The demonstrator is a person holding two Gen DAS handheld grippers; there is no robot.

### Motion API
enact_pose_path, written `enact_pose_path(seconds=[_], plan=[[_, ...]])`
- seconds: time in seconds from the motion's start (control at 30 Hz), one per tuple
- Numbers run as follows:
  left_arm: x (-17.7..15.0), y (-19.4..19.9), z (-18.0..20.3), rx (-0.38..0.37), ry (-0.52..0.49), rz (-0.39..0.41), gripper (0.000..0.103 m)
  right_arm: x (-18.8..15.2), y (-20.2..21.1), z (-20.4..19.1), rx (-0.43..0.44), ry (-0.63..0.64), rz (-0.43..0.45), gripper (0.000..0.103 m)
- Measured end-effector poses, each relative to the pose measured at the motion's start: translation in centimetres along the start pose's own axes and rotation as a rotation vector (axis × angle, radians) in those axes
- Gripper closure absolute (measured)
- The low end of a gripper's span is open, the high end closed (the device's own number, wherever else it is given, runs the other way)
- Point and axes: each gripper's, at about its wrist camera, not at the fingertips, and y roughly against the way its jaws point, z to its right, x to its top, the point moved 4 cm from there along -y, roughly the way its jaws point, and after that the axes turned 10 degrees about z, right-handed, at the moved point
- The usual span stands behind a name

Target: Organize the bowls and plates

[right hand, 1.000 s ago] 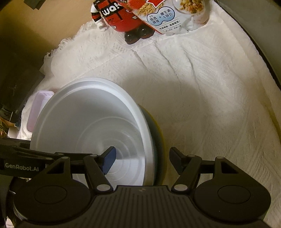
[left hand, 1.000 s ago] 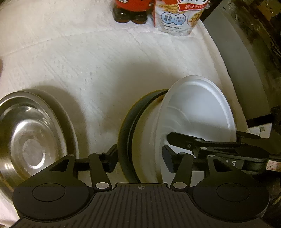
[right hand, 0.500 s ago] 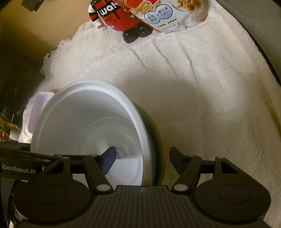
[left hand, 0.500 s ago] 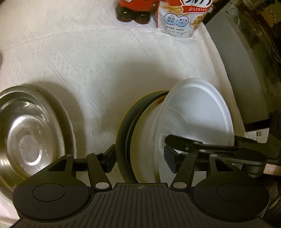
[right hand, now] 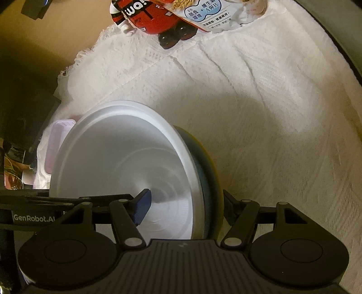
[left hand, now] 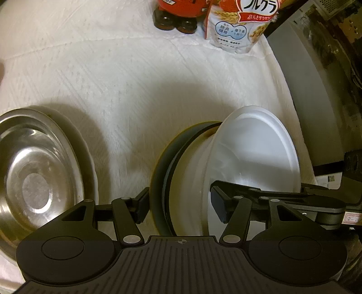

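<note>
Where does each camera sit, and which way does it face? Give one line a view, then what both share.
Left wrist: sits on the left gripper, looks steeply down the fingers, which straddle the rim of the white bowl nested in a dark dish; steel bowl to the left, right gripper reaching in.
Right wrist: sits on the right gripper, looks down at the same stack from its other side; pink box beyond it.
Shared: the stack, cloth, bag, toy, and each other's gripper.
</note>
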Motion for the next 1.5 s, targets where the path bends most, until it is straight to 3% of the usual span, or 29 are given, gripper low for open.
enact_pose_path(seconds=[0.27,0.4,0.67,0.77,0.87,0.97,1.33,1.5], plan=[[0.1,-0.2,0.1,0.008,-0.003,-0.004,0.042,0.3,-0.3,0.0,-0.027,0.005,-0.017,0.038],[0.0,-0.1,0.1,0.001,0.0,0.003,0.042,0.3,-0.5,0.1,-0.003,-0.022,-0.058,0.044],[-0.1,-0.1,0.0,-0.002,-0.015,-0.003,0.042,0.3,-0.5,0.0,0.0,-0.027,-0.067,0.044],[0.1,0.1,-0.4,-0.017,0.009,-0.009,0.046,0.5,-0.6,0.3,0.023,-0.02,-0.071,0.043],[0.2,0.3,-1.1,-0.034,0.049,0.004,0.048,0.8,0.2,0.5,-0.026,0.038,-0.024,0.044],[0.1,0.4,-0.8,-0.033,0.023,0.015,0.046,1.1,0.9,1.2,-0.05,0.056,0.007,0.044],[-0.2,-0.4,-0.2,-0.026,-0.014,-0.004,0.042,0.1,-0.5,0.5,0.023,0.004,-0.051,0.043],[-0.3,-0.4,0.0,-0.017,-0.016,0.0,0.041,0.1,-0.6,0.2,0.016,0.0,-0.058,0.044]])
